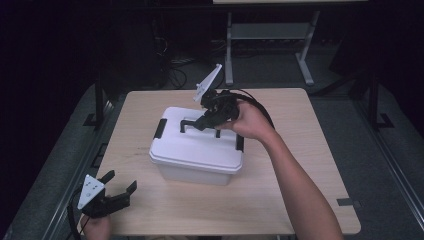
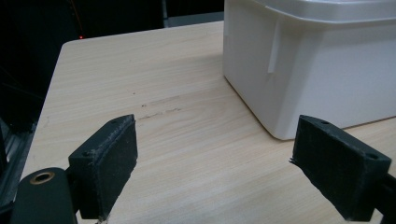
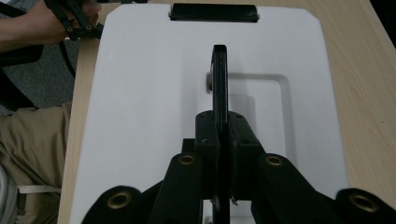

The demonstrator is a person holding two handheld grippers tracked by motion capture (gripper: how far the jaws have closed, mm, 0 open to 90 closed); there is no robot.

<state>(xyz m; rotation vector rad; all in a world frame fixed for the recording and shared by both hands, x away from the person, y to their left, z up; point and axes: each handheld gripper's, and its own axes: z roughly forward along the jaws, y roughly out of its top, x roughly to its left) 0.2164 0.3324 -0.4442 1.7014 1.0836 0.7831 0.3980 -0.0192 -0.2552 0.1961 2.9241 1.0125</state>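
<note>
A white plastic box with a flat white lid stands in the middle of the wooden table. A thin black handle stands upright on the lid. My right gripper comes in from the right and is shut on that handle. In the right gripper view, the jaws pinch the handle edge-on above the lid. My left gripper rests open at the table's front left corner. Its wide-apart pads hold nothing, and the box wall is just ahead.
Black latches sit on the lid's short ends. Around the table is dark grey floor, with a metal stand behind it. The person's left hand and its gripper appear beyond the lid in the right gripper view.
</note>
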